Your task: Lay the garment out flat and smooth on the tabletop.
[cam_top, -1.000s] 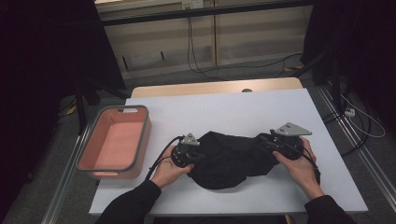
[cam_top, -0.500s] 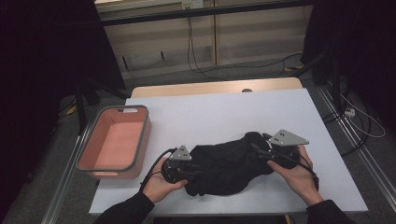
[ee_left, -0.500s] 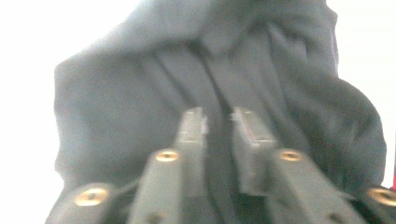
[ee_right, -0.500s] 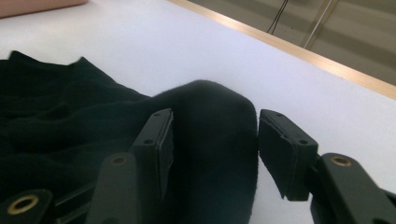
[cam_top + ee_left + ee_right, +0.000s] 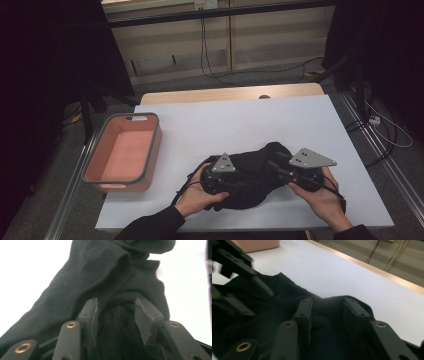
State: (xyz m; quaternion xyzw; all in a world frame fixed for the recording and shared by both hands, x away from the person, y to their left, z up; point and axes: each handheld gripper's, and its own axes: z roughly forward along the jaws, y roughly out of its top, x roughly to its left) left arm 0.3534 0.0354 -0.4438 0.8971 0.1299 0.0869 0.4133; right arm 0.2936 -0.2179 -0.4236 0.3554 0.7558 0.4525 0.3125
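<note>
A crumpled black cloth (image 5: pixel 256 176) lies on the white table (image 5: pixel 250 120) near its front edge. My left gripper (image 5: pixel 236 184) presses into the cloth's left side. In the left gripper view the cloth (image 5: pixel 105 272) bulges between the parted jaws of this gripper (image 5: pixel 116 303), which stands open. My right gripper (image 5: pixel 279 171) sits at the cloth's right side. In the right gripper view it (image 5: pixel 327 302) is open too, with a fold of cloth (image 5: pixel 274 297) between its jaws and the left gripper's blurred jaws (image 5: pixel 244 272) beyond.
A salmon-pink bin (image 5: pixel 122 152) with a grey rim stands at the table's left edge. A wooden strip (image 5: pixel 230 94) borders the far side of the table. Cables (image 5: pixel 385 132) trail on the floor to the right.
Both hands came nearer the front edge, and the left gripper then slid right toward the other. The cloth has bunched into a narrower, taller heap between them.
</note>
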